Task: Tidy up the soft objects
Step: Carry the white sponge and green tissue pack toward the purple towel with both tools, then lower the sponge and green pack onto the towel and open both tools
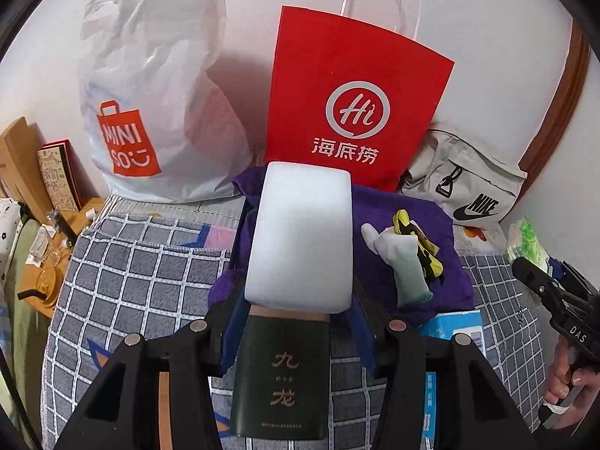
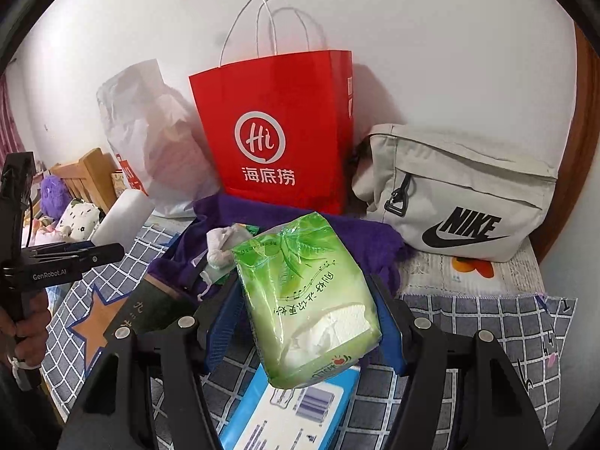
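Left wrist view: left claw (image 1: 298, 300) gripped a white foam block (image 1: 302, 236) above a dark "九龙" box (image 1: 281, 378). Right claw (image 2: 311, 322) clasped a green tissue pack (image 2: 303, 296). Behind: red "Hi 海底捞" bag (image 1: 348, 101), "MINISO" bag (image 1: 150, 93), "NIKE" pouch (image 2: 457, 195).

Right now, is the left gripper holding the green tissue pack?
No, the left gripper holds a white foam block; the green tissue pack sits in the right gripper.

Tissue pack (image 2: 305, 300) clamped in the right gripper (image 2: 305, 322)

It is held above a checked cloth (image 2: 487, 337), before a red paper bag (image 2: 277, 131).
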The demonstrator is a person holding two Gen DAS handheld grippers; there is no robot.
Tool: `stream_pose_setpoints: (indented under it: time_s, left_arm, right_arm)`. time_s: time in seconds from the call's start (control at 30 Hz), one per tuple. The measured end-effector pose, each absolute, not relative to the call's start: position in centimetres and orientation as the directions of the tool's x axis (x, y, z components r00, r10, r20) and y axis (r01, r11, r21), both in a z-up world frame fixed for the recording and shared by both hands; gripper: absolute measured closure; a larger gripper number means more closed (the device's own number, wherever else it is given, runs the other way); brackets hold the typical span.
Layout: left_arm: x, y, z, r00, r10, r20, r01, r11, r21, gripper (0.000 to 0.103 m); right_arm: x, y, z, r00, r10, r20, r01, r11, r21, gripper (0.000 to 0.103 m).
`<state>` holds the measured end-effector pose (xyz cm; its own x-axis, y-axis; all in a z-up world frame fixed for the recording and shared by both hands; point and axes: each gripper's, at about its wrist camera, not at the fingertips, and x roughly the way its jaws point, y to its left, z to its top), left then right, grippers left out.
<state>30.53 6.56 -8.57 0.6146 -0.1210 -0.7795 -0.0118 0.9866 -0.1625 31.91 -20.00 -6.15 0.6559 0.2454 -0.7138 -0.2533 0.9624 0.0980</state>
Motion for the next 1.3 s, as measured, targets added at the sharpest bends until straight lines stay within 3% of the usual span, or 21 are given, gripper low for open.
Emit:
stream_pose_setpoints:
  time_s: [0.5,1.3]
  left_arm:
    - [34.2,6.3,-9.8,0.598,-0.115,-0.793,-0.012,0.988,-0.152,0.054]
    - [41.2,5.4,-17.3,0.445,-0.165,-0.880,-0.011,0.982,-0.190,0.054]
  right_arm:
    - [35.9,-20.4,-8.1,0.639,0.227,-0.735,-0.248,0.965,0.083,0.038]
    - [43.0,-20.1,-16.3,0.505,0.252,-0.826,-0.254,0.958,0.137,0.037]
